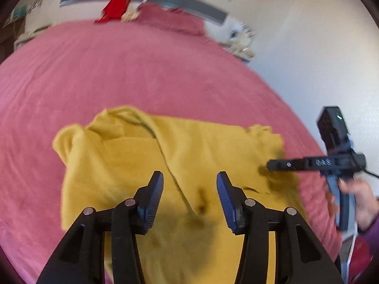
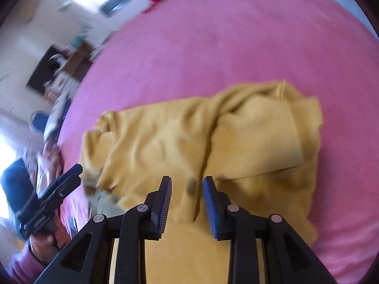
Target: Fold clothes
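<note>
Pink bed [image 1: 142,71]: yellow garment [image 1: 189,146] below both parted, empty tongs.

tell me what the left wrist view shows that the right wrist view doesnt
Only the left wrist view: the right gripper seen from the side, and a grey headboard.

Only the right wrist view: the left gripper from the side, and a dark cabinet.

Both: the yellow garment on the pink bedspread, a red item, open jaws holding nothing.

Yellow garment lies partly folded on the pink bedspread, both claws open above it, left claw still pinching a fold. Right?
Not quite. The left claw pinches nothing: the left wrist view shows its jaws apart with a clear gap. The yellow garment does lie partly folded on the pink bedspread, right claw open too.
</note>
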The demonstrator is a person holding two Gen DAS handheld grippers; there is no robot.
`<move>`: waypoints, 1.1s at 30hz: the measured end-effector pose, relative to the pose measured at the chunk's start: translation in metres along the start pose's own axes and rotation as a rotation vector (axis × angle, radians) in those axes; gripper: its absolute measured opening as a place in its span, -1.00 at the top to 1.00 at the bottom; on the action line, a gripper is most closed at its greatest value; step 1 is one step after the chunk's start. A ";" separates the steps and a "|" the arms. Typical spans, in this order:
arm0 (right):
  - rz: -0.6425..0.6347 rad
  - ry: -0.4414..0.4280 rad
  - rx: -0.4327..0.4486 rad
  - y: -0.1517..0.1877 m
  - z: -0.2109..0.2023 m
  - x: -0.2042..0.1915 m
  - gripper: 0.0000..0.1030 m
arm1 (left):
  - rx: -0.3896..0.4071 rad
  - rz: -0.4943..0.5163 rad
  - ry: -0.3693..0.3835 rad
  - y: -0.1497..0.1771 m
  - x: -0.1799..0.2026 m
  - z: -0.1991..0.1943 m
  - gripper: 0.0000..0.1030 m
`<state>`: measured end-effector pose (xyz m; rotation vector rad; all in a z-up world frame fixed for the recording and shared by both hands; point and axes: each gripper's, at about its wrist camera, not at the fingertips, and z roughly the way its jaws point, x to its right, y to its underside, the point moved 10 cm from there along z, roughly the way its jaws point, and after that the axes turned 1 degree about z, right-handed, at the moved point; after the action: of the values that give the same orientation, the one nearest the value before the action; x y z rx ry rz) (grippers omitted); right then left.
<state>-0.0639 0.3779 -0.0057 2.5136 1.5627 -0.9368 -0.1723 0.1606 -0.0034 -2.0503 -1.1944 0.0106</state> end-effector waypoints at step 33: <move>0.301 -0.160 0.177 -0.101 0.005 0.080 0.62 | -0.220 0.379 -0.120 0.046 0.020 0.024 -0.32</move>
<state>-0.1247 0.4906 -0.0229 2.6089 1.0623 -1.2377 -0.1353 0.1767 -0.0421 -2.4746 -0.8909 0.1940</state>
